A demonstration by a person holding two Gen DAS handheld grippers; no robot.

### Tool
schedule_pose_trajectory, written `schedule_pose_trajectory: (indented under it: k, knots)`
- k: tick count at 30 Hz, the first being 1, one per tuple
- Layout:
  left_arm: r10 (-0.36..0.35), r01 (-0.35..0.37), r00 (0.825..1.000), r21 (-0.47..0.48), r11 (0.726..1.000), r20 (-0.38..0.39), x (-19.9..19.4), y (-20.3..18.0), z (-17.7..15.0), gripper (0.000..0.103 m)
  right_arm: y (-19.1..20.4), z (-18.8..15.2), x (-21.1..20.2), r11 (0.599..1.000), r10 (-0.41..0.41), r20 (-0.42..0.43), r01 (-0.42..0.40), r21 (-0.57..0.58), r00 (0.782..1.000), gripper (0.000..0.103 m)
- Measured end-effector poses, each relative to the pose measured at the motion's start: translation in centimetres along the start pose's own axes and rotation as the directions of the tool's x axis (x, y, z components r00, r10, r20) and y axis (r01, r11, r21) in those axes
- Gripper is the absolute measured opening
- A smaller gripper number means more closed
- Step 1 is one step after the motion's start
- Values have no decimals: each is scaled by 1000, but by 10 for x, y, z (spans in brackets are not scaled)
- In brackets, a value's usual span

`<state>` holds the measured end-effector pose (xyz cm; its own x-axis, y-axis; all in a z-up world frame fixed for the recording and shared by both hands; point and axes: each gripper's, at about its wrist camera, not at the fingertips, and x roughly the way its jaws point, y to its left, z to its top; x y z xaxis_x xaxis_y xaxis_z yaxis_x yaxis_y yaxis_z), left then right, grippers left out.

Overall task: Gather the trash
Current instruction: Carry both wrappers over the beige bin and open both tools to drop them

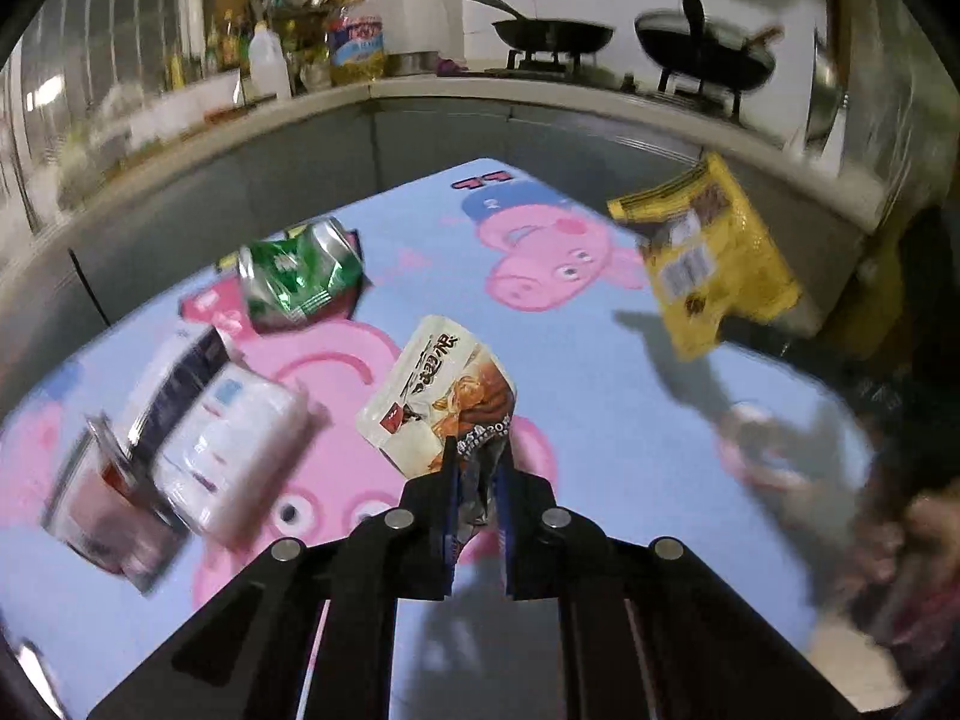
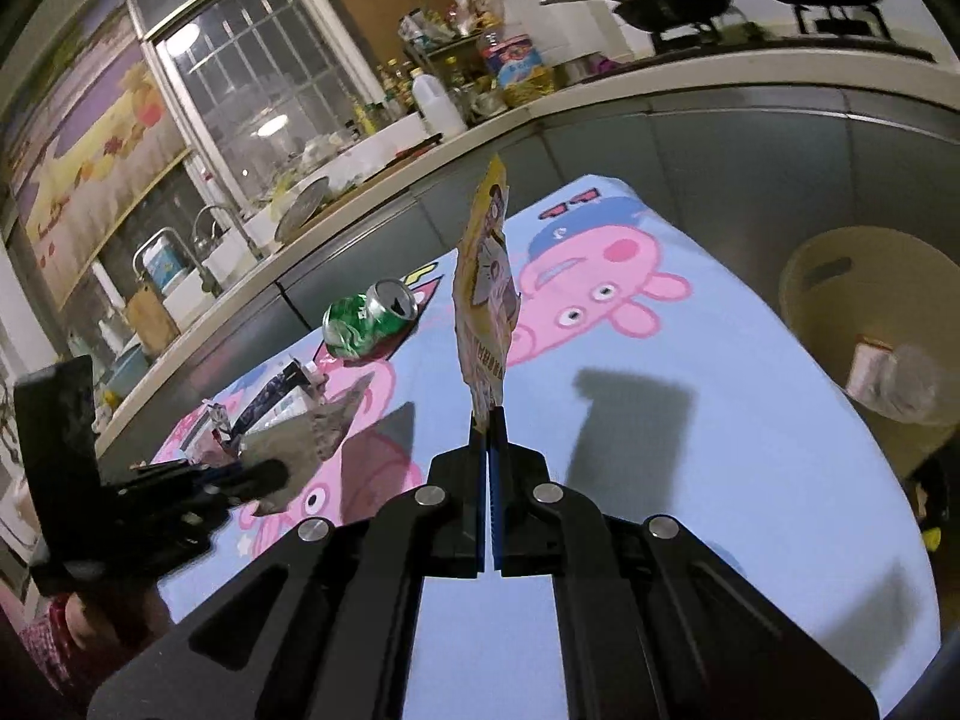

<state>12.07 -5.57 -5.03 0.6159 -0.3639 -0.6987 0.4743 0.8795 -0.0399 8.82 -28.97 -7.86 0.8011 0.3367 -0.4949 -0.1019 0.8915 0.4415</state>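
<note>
Blue cloth (image 2: pixel 750 420) lies bare beside bin (image 2: pixel 852 276).

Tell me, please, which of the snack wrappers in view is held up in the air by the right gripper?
The yellow wrapper, pinched by its lower edge in the right gripper. The white and brown wrapper is clamped in the left gripper.

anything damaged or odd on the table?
The green can is crushed and lying on its side at the far edge of the cartoon tablecloth. Otherwise just loose wrappers; nothing spilled that I can see.
</note>
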Motion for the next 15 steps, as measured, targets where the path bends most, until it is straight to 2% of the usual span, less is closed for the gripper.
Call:
schedule_pose_trajectory:
  k: [4, 6, 10, 15]
  knots:
    - [-89, 90, 996, -79, 993, 21, -9, 5, 13, 11, -9, -8, -10, 1000, -10, -1, 10, 22, 1000, 1]
    - [-116, 118, 993, -86, 989, 23, -7, -1, 19, 11, -15, -11, -15, 999, -11, 5, 11, 39, 1000, 1]
    - [-160, 161, 987, -24, 987, 25, 2, -34, 40, 11, -36, -12, -18, 997, -53, 8, 52, 64, 999, 1]
    - [-253, 251, 967, 87, 964, 15, 24, -98, 73, 11, -89, 0, -48, 978, -162, 94, 148, 146, 982, 1]
